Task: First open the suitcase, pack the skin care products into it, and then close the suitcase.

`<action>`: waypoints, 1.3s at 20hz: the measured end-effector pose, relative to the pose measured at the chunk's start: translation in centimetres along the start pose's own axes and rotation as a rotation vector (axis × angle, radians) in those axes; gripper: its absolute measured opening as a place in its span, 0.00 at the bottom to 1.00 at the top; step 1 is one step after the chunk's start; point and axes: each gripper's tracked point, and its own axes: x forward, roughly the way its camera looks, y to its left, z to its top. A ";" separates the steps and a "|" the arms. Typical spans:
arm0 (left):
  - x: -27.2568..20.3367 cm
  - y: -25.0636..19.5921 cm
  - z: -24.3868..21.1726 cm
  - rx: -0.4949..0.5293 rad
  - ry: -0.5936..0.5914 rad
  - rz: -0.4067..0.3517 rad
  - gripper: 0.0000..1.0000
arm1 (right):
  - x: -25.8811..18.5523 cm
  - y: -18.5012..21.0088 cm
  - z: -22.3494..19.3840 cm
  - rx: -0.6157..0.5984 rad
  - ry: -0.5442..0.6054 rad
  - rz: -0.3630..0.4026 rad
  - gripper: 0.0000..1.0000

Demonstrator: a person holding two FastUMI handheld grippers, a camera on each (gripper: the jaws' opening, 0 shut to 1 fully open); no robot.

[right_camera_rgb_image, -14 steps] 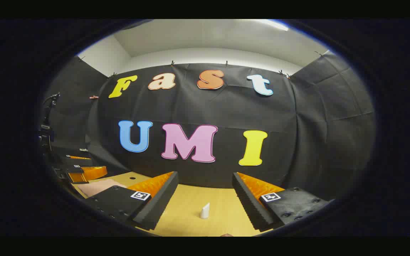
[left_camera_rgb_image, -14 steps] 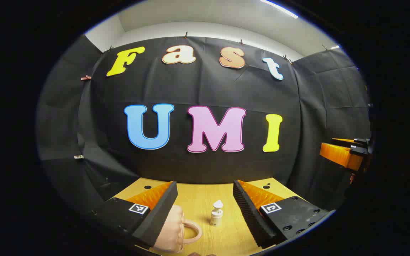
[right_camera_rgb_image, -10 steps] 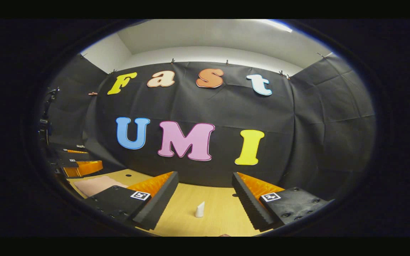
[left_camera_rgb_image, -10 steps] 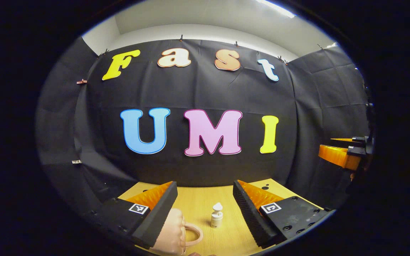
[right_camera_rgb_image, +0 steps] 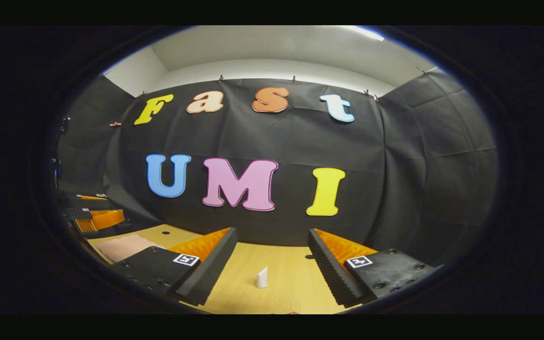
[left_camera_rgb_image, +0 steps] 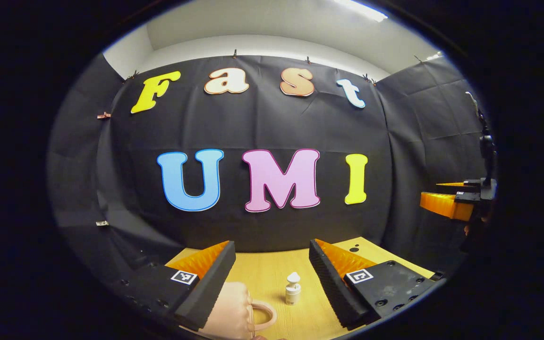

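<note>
The pink suitcase [left_camera_rgb_image: 227, 316] lies shut on the table [left_camera_rgb_image: 272, 278] under the left gripper [left_camera_rgb_image: 272, 283], fingers spread; the small pump bottle [left_camera_rgb_image: 293, 289] beside it could be toppled

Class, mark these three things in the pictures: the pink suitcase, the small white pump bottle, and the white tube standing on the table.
pink suitcase [left_camera_rgb_image: 234, 314], left gripper view, its puffy side
white pump bottle [left_camera_rgb_image: 293, 293], left gripper view, its body
white tube [right_camera_rgb_image: 262, 278], right gripper view, its middle

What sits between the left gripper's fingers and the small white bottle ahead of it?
Bare wooden table. In the left gripper view the left gripper is open, with the white bottle standing free between its fingers; the pink suitcase lies off beside it.
</note>
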 end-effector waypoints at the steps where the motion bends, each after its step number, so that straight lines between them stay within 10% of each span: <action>1: 0.0 0.1 0.0 -0.008 0.004 0.002 0.99 | 0.0 -0.2 -0.1 -0.001 0.002 -0.005 0.97; 26: 0.6 -2.3 -15.5 -0.125 0.457 -0.094 0.98 | 0.1 0.1 -0.3 -0.037 -0.031 0.035 0.95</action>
